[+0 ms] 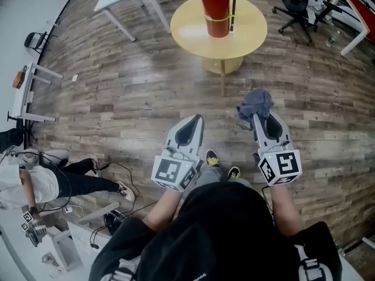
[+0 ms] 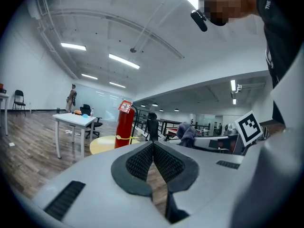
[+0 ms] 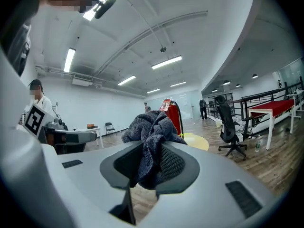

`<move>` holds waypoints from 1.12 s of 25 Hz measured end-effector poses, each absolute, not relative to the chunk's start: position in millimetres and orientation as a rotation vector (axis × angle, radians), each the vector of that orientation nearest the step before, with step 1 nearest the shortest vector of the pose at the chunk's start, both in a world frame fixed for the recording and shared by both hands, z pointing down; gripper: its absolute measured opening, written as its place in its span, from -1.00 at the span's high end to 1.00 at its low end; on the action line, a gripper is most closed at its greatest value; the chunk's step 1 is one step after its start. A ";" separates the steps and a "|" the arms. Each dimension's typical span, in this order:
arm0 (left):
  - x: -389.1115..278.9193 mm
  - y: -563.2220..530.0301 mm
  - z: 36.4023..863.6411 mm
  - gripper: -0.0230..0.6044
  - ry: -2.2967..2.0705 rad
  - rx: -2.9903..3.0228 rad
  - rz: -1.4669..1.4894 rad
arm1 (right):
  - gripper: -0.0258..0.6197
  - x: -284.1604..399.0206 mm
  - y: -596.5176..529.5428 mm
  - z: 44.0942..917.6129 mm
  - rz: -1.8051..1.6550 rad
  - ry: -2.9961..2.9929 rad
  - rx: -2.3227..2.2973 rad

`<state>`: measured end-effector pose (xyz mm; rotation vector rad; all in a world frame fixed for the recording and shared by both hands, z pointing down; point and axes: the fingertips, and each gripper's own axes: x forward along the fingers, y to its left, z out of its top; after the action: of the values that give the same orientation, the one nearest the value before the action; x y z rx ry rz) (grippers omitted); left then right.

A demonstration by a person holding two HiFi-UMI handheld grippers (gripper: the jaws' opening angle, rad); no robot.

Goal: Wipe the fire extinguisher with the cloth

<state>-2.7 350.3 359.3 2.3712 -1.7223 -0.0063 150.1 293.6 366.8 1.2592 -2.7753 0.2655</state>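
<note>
The right hand-held gripper (image 3: 147,161) is clamped on a grey cloth (image 3: 152,127), which bunches up above its tips. The left hand-held gripper (image 2: 153,150) has its jaws pressed together with nothing between them. In the head view both are held low in front of the person, over the wood floor (image 1: 117,92), and point forward side by side.

The fire extinguisher (image 1: 217,7) lies straight ahead and well apart from both. It stands upright on a round yellow bench (image 1: 190,31), so its long axis is vertical. Seen from above, its line falls between the two hand-held grippers and neither is clearly nearer. In the right gripper view the red cylinder (image 3: 175,115) shows just behind the cloth and a little right of centre, so that hand-held gripper is already aimed almost at it.

The wiping does not look to be under way. The coming move is likely a forward carry of the cloth across the open floor to the cylinder's near side, with up-and-down strokes suiting its upright body.
</note>
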 end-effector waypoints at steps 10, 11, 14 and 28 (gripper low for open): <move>-36.8 284.3 372.6 0.85 -1.654 2.390 -0.011 | 0.63 110.4 226.1 368.9 0.244 -2.748 1.256; -34.9 275.2 373.1 0.85 -1.647 2.397 -0.011 | 0.63 111.1 217.2 370.4 0.254 -2.742 1.255; -30.9 244.8 375.4 0.85 -1.653 2.385 -0.007 | 0.63 116.3 186.9 375.2 0.272 -2.740 1.249; -11.0 89.2 368.1 0.85 -1.782 2.330 0.057 | 0.63 142.7 24.3 370.5 0.275 -2.845 1.185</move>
<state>-11.0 89.2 368.1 2.3300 -1.7821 0.0569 142.7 24.3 370.5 1.1848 -2.8445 0.2750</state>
